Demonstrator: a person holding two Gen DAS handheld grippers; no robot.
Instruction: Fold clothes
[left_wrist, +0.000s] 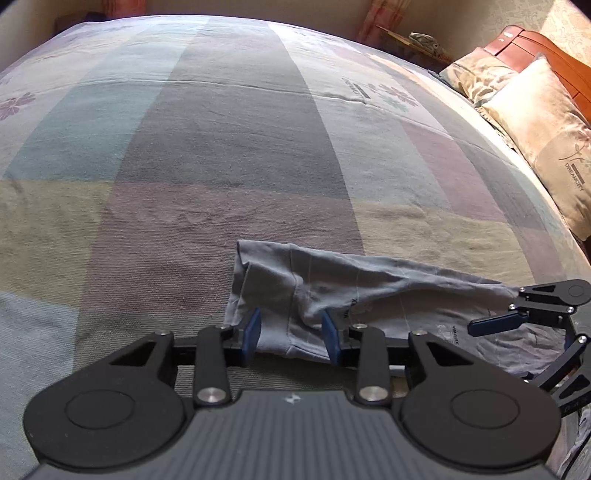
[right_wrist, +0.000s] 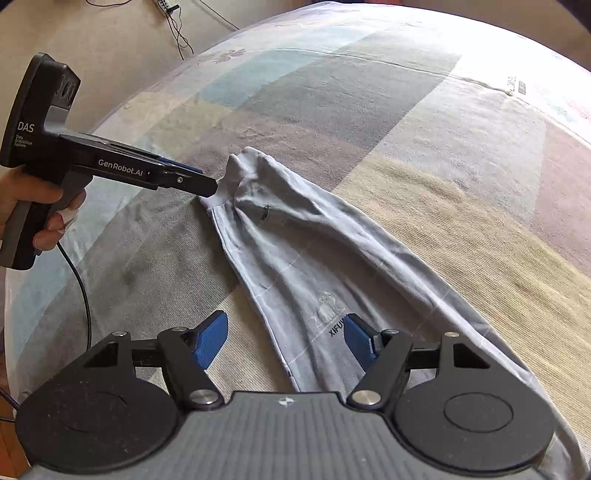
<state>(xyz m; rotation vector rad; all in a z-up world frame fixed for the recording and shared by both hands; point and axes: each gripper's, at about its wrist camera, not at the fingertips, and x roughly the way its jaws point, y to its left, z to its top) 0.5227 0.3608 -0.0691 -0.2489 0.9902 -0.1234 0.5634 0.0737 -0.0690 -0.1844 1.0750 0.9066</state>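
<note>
- The garment (right_wrist: 314, 258), a pale grey-blue knit piece with thin light grid lines, a small white printed emblem and dark lettering, is lying on the near part of the bed cover (left_wrist: 229, 147), bunched lengthwise into a long, rumpled band rather than a flat panel.
- One end of it is gathering into a narrow neck at the left gripper (left_wrist: 291, 332); the other end is trailing toward, and under, the right gripper (right_wrist: 284, 339).
- The left gripper's blue pads are standing apart in its own view with cloth between them; in the right wrist view its tip is meeting the gathered end, but whether the cloth is actually pinched there cannot be told.
- The right gripper's jaws are standing wide apart, straddling the garment's edge near the emblem, with nothing clamped.
- Handling, as a judgement: the fabric is looking thin, light and limp, so it is likely draping and sliding on the woven cover and holding no shape of its own.
- Hold is best taken at hems or corners, pinching every layer together, since a grip mid-panel is likely lifting only the top layer.
- The scene is fitting either spreading out or gathering toward a fold.
- Pillows (left_wrist: 532, 122) are lying well apart.
</note>
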